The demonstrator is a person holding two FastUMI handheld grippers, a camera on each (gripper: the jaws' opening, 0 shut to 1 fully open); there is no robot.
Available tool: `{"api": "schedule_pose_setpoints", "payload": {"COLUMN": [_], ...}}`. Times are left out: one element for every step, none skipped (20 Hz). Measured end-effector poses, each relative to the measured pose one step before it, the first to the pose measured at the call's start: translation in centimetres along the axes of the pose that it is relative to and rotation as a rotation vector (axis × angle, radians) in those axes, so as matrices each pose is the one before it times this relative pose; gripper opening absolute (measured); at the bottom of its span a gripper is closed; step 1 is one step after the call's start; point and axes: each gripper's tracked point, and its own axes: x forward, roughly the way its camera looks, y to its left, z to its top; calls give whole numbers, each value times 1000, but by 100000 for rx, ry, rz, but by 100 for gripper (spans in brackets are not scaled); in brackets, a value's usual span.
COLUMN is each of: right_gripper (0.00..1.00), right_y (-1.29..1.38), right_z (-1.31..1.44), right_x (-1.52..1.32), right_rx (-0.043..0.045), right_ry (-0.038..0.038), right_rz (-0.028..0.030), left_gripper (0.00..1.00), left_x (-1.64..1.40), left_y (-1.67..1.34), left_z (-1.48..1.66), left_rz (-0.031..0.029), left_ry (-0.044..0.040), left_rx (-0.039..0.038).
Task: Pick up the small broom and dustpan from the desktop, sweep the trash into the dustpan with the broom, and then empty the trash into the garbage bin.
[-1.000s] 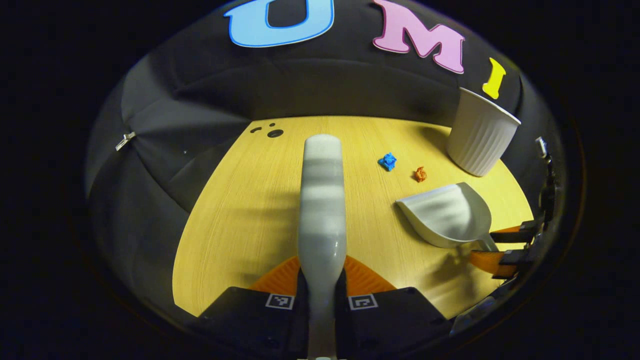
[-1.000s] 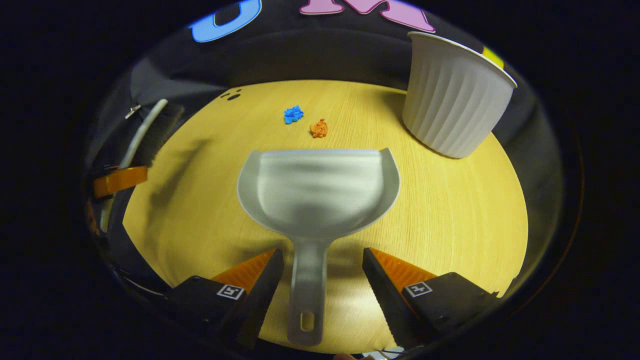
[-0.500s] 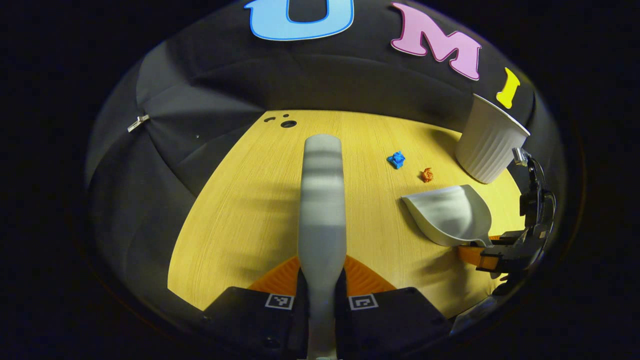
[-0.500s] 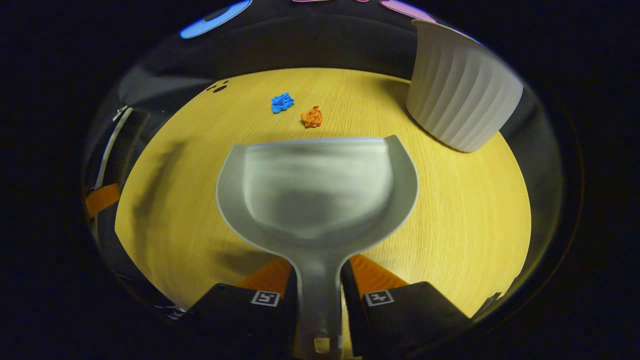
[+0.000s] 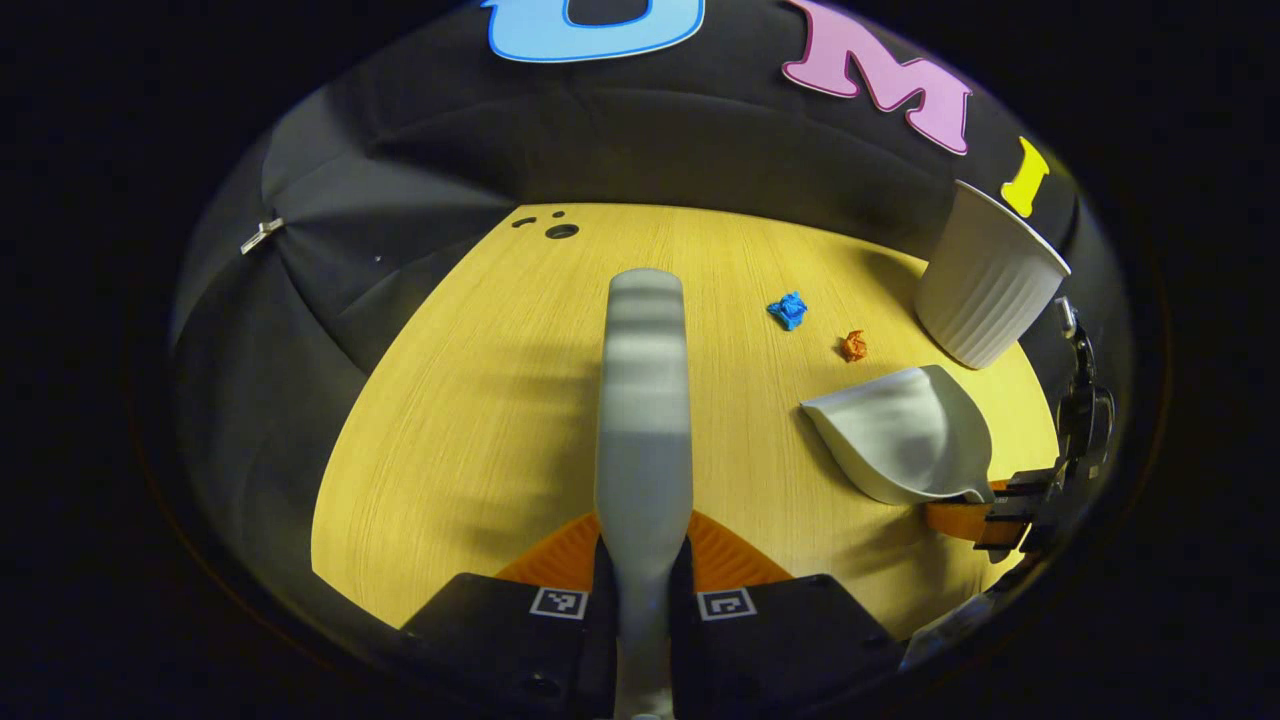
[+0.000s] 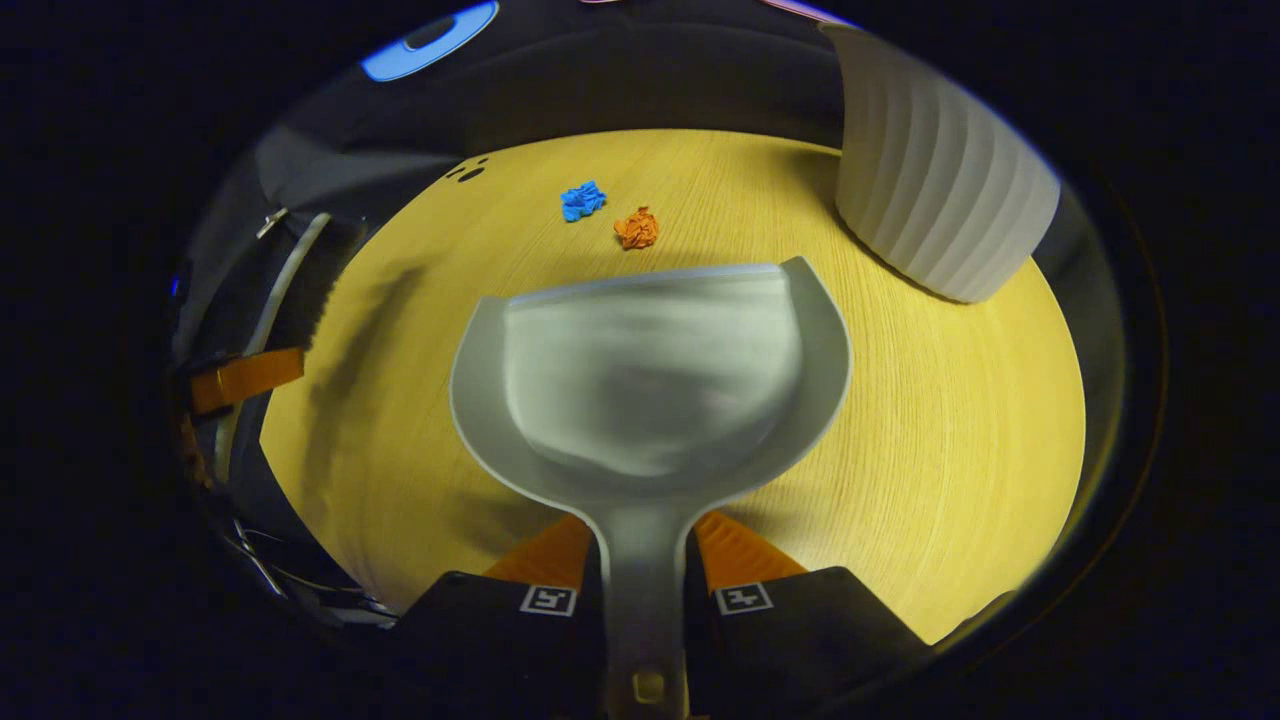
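Observation:
My left gripper [image 5: 642, 565] is shut on the white broom [image 5: 643, 400], whose back runs forward from between the fingers above the wooden desktop [image 5: 480, 400]. My right gripper [image 6: 645, 570] is shut on the handle of the grey dustpan [image 6: 650, 375], whose mouth faces a blue paper scrap [image 6: 582, 200] and an orange paper scrap [image 6: 636, 228]. In the left gripper view the dustpan [image 5: 905, 435] sits at the right, with the blue scrap [image 5: 789, 309] and the orange scrap [image 5: 853, 346] beyond it. The broom [image 6: 275, 300] and its bristles appear at the far left of the right gripper view.
A white ribbed garbage bin [image 6: 940, 190] stands at the back right of the desktop [image 6: 950, 420], close to the dustpan's right side; it is also in the left gripper view [image 5: 985, 280]. Small dark holes [image 5: 560, 230] mark the far left corner.
My right gripper went from open around the dustpan handle to shut on it, then moved the pan forward towards the scraps. The broom stays held in my left gripper.

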Motion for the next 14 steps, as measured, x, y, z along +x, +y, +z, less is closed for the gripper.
{"api": "schedule_pose_setpoints", "payload": {"right_gripper": [31, 35, 31, 35, 31, 35, 35, 39, 35, 31, 35, 35, 35, 35], "right_y": [-282, -350, -507, -709, -805, -743, -661, -595, -525, -467, -377, -391, -233, -125], "right_z": [471, 189, 295, 255, 174, 0, 42, -74, -49, -60, -34, -137, -95, -315], "right_x": [-291, -31, -256, -245, -194, -206, -242, -157, -233, -262, -198, -131, -62, -24], "right_rx": [-1996, -1038, -1040, -961, -1230, -1088, -894, -1142, -1295, -1507, -2002, -2167, -1916, -1586], "right_ry": [-696, 456, 177, -262, -144, -161, -135, 96, 36, -177, -217, -33, 267, 524], "right_rz": [555, 530, 58, -619, -793, -650, -269, 56, 264, 115, -63, -39, 253, 350], "left_gripper": [25, 24, 25, 24, 25, 25, 25, 25, 25, 25, 25, 25, 25, 25], "left_x": [521, 638, 686, 699, 747, 740, 899, 941, 1037, 1055, 1099, 1134, 1167, 1086], "left_y": [-23, -131, -71, -138, -199, -71, -121, -132, -156, -260, -239, -284, -226, -196], "left_z": [413, 603, 627, 884, 768, 904, 970, 1024, 982, 1020, 851, 905, 713, 838], "left_rz": [-202, -263, -121, -429, -540, -227, -393, -221, -443, -739, -822, -1075, -725, -186], "left_ry": [762, 513, 301, -15, 645, 540, 7, 139, -180, 423, 719, 1091, 970, 933], "left_rx": [1723, 2244, 2413, 2142, 1692, 1924, 2352, 2797, 2838, 2629, 2659, 2852, 2830, 3433]}}
